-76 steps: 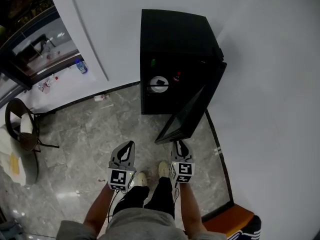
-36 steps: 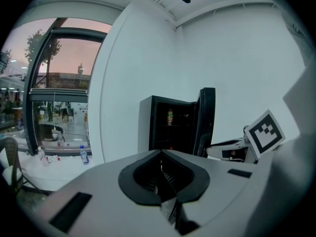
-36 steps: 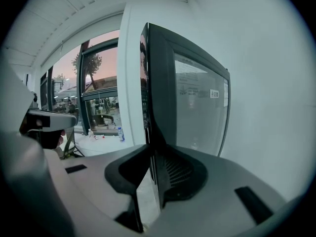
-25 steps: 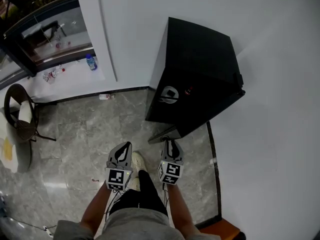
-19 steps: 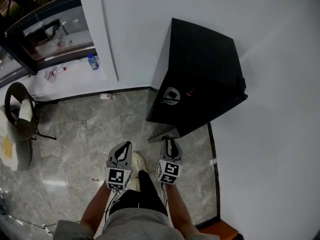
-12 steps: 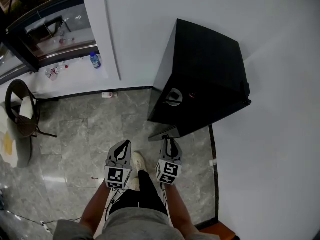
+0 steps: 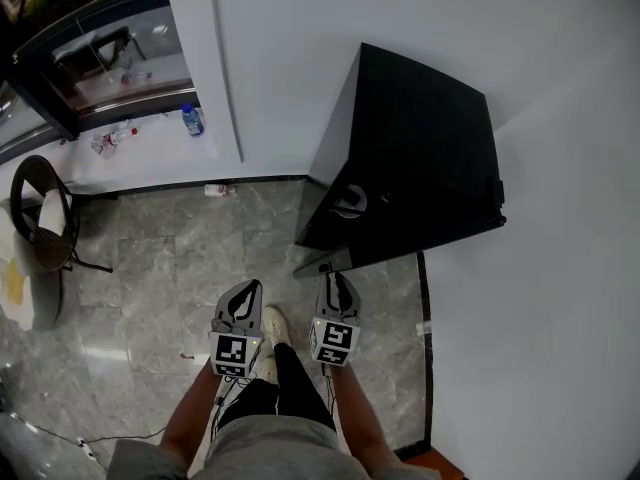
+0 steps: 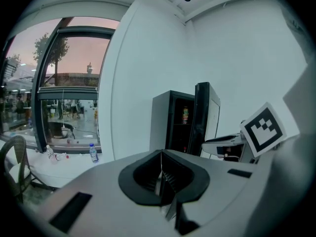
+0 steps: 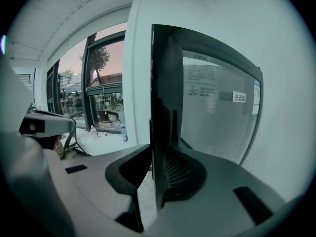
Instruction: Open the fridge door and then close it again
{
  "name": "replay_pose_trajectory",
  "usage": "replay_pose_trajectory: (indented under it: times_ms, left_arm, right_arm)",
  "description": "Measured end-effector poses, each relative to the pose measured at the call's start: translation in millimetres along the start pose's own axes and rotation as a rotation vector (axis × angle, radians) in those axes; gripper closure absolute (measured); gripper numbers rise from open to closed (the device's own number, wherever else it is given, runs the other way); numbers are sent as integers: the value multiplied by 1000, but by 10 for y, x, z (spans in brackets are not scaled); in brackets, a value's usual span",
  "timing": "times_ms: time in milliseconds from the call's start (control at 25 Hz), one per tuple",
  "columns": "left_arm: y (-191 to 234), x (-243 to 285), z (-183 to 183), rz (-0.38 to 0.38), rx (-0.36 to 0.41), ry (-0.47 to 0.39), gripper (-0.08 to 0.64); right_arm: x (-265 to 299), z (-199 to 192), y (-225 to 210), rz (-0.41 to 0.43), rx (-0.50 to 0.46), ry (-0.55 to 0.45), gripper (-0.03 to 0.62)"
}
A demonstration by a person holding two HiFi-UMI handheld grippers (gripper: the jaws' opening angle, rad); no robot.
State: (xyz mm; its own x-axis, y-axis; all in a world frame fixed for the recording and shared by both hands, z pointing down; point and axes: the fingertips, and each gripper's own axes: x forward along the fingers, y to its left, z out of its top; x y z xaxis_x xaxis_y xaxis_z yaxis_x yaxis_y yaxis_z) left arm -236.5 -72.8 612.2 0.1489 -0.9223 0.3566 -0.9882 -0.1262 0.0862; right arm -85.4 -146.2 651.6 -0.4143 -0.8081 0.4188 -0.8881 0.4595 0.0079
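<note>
The black fridge stands in the corner against the white wall. Its glass door hangs partly open, the free edge toward me. My right gripper holds that edge. In the right gripper view the door's dark edge runs down between the jaws of the right gripper, which have just been closing on it. My left gripper hovers to the left over the floor, shut and empty. The left gripper view looks over the left gripper at the fridge and a can on a shelf inside.
A water bottle stands on the white ledge below the window, and another bottle lies on the floor by the wall. A wicker chair is at the far left. White walls close in behind and right of the fridge. My shoe shows between the grippers.
The door, wide open three seconds ago, has swung toward the fridge with the right gripper on its edge. Both grippers have drifted slightly across the floor.
</note>
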Motion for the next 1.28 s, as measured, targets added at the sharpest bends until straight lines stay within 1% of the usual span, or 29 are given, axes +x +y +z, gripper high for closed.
replay_pose_trajectory:
  times_ms: [240,360,640,720,1280]
  left_arm:
    - [70,46,54,13,-5,1,552]
    - [154,48,46,32,-6,2,552]
    - [315,93,17,63,-16,34,552]
    - [336,127,24,67,-18,29,552]
    - [372,396,221,61,-23,7,552]
  right_arm:
    - [203,70,4,38,-52,2,503]
    - [288,105,9,42,-59,3,503]
    - [450,200,5,48,-68,2,503]
    - [489,208,9,52,-70,4,503]
    - [714,287,-31,59,-98,12,535]
